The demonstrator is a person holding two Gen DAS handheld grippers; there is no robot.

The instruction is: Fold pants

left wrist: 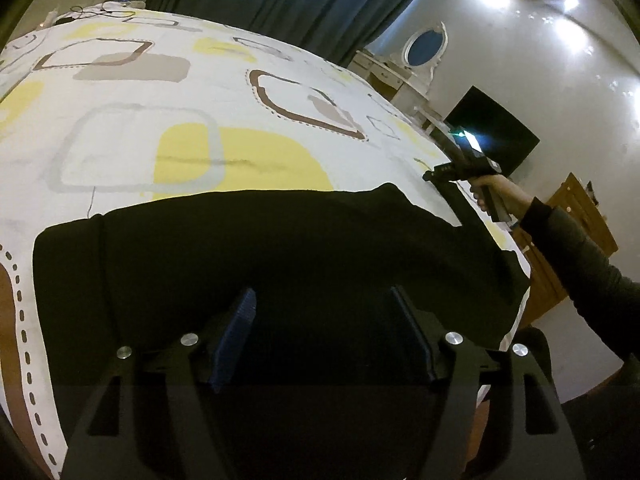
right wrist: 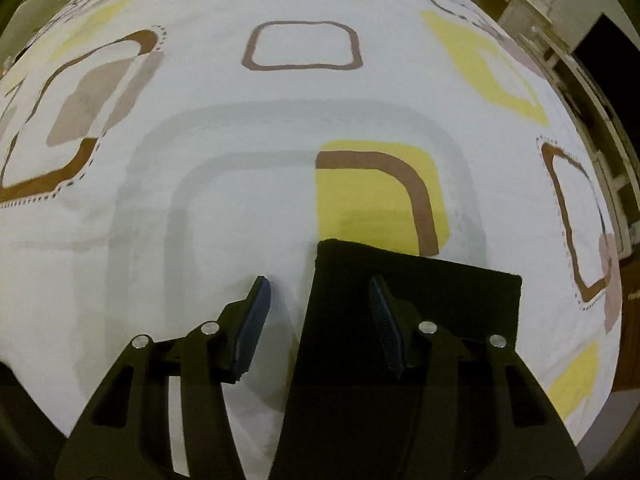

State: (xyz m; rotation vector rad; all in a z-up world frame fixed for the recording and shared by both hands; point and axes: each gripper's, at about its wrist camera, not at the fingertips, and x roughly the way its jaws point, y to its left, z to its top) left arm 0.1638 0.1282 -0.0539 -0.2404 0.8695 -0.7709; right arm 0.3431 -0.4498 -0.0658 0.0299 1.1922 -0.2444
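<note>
— Lying flat on the patterned bedsheet [left wrist: 192, 92], the black pants [left wrist: 280, 248] run left to right across the left wrist view, long axis crosswise to both claws. How do the claws sit against them?

— The left gripper [left wrist: 324, 336] hangs right over the middle of the dark cloth, fingers spread wide and holding nothing. The right gripper [right wrist: 320, 320] is at the far end, also released: its fingers straddle the left edge of a squared-off end of the pants [right wrist: 412, 300], one blue pad over bare sheet, the other over the fabric.

— Which end is that?

— I can't tell waistband from hem; the cloth is too dark to show seams. The right gripper [left wrist: 444, 172] also shows in the left view, at the fabric's far right corner.

— So which claw is better placed?

— My guess is the right one, since an edge already lies between its jaws. The left has only flat cloth beneath it, no edge to pinch.

— Anything in the way?

— Nothing on the sheet near the pants. A cable [left wrist: 96, 10] lies at the bed's far side, well apart, and a dresser with an oval mirror [left wrist: 424, 42] and a dark screen [left wrist: 496, 128] stand off the bed.
</note>
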